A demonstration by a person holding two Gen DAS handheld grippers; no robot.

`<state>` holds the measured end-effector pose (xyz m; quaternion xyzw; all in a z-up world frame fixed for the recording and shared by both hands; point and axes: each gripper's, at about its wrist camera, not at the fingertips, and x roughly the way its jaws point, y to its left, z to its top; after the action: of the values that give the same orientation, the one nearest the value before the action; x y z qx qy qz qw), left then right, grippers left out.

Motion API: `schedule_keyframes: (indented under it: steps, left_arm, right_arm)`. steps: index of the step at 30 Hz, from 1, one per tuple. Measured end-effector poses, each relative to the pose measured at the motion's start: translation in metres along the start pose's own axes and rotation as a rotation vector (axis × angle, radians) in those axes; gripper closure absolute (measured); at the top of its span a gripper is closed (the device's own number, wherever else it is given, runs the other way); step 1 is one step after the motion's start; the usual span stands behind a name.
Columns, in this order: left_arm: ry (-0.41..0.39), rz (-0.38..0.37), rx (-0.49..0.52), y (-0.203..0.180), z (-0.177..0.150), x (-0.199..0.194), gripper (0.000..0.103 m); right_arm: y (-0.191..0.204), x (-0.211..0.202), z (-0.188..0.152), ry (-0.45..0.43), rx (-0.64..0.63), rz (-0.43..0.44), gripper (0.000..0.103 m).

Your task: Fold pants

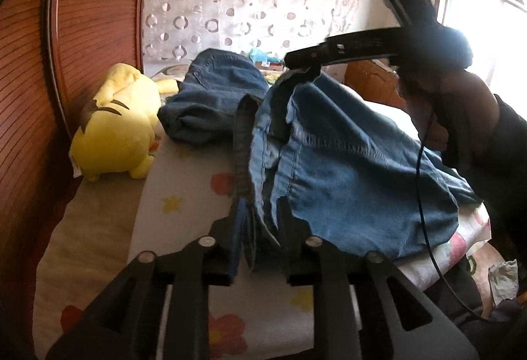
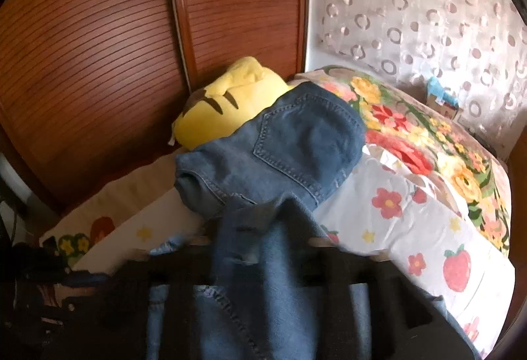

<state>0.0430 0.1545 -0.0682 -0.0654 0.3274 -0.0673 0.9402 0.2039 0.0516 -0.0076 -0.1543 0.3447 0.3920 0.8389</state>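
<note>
Both grippers clamped on denim pants (image 1: 346, 169).
Left gripper (image 1: 260, 228) jaws pinch bunched hem edges; right gripper (image 1: 301, 65) jaws grip raised fabric above floral bed (image 2: 395, 221).

1 jeans (image 1: 346, 169), 1 plush toy (image 1: 115, 129)

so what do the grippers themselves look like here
Both are matte black. The left gripper has angular fingers on slotted linkage bars with round silver pivot pins. The right gripper is a long black bar with faint markings on its side, and a thin black cable hangs near it. The hand behind it looks bare, with a dark sleeve below.
</note>
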Motion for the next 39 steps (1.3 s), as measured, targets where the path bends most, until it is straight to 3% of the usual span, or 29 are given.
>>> schedule_keyframes:
  steps: [6,12,19,24,32,33,36,39]
  left_arm:
    - [-0.017,-0.029,0.028,-0.012,0.009,-0.002,0.084]
    - [0.017,-0.048,0.054,-0.024,0.013,0.02,0.084]
    - [0.075,-0.016,0.063,-0.024,0.009,0.046,0.084]
    - [0.105,0.003,0.071,-0.027,0.005,0.058,0.082]
    - [0.096,0.016,0.101,-0.033,0.003,0.06,0.084]
    - [0.096,0.014,0.104,-0.033,0.003,0.06,0.091]
    - [0.088,-0.001,0.104,-0.033,0.002,0.057,0.1]
    - [0.056,-0.009,0.115,-0.036,0.004,0.045,0.103]
  right_arm:
    - [-0.02,-0.047,-0.019,-0.038,0.019,-0.035,0.044]
    - [-0.051,-0.09,-0.074,-0.023,0.044,-0.105,0.044]
    - [-0.073,-0.105,-0.155,0.042,0.128,-0.118,0.044]
    - [-0.077,-0.104,-0.194,0.071,0.184,-0.124,0.045]
    - [-0.06,-0.104,-0.207,0.05,0.192,-0.085,0.044]
    - [-0.057,-0.103,-0.207,0.048,0.188,-0.082,0.045]
    - [-0.052,-0.099,-0.204,0.046,0.176,-0.071,0.05]
    - [-0.05,-0.098,-0.203,0.043,0.168,-0.066,0.053]
